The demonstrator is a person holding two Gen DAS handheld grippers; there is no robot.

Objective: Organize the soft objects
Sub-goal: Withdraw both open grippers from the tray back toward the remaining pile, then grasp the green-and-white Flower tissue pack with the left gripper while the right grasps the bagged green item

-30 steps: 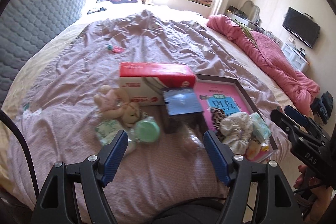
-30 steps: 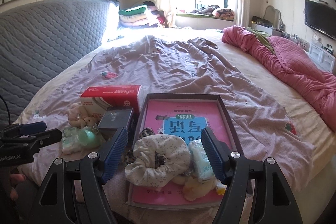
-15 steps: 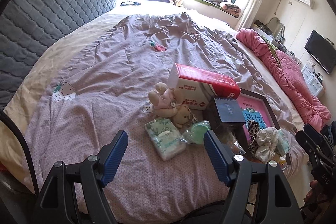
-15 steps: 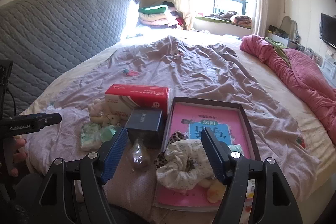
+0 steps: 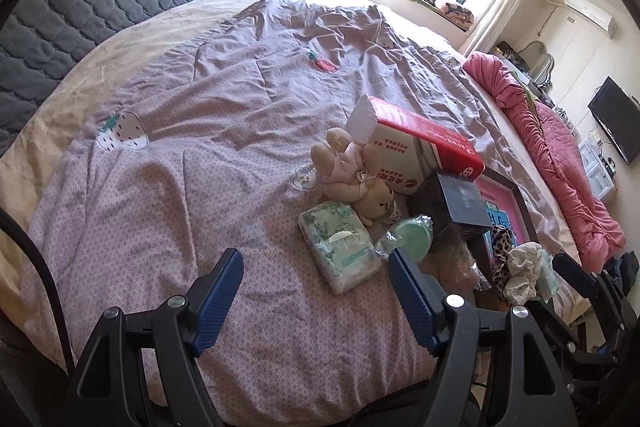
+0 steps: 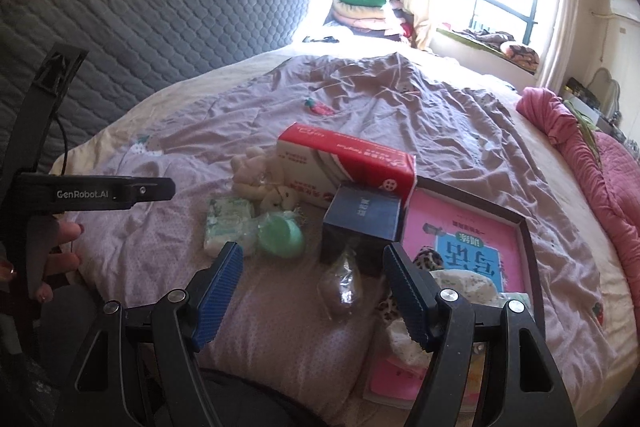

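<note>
Your left gripper (image 5: 316,285) hangs over the mauve quilt (image 5: 192,155) with its jaws wide apart and nothing between them; just ahead of it lies a green-and-white tissue pack (image 5: 340,245), with a mint-green round puff in clear wrap (image 5: 412,237) touching its right side. Behind those, a small plush bear in a pink outfit (image 5: 352,173) leans against the red-and-white tissue box (image 5: 416,147). Your right gripper (image 6: 312,285) is also spread open and empty, hovering above a brown lump in clear wrap (image 6: 342,287) that sits just in front of the dark blue box (image 6: 362,217). To the right, the dark-rimmed tray (image 6: 532,247) holds a pink book (image 6: 456,227), a leopard-print scrunchie (image 6: 428,261) and a pale floral fabric bundle (image 6: 468,281).
</note>
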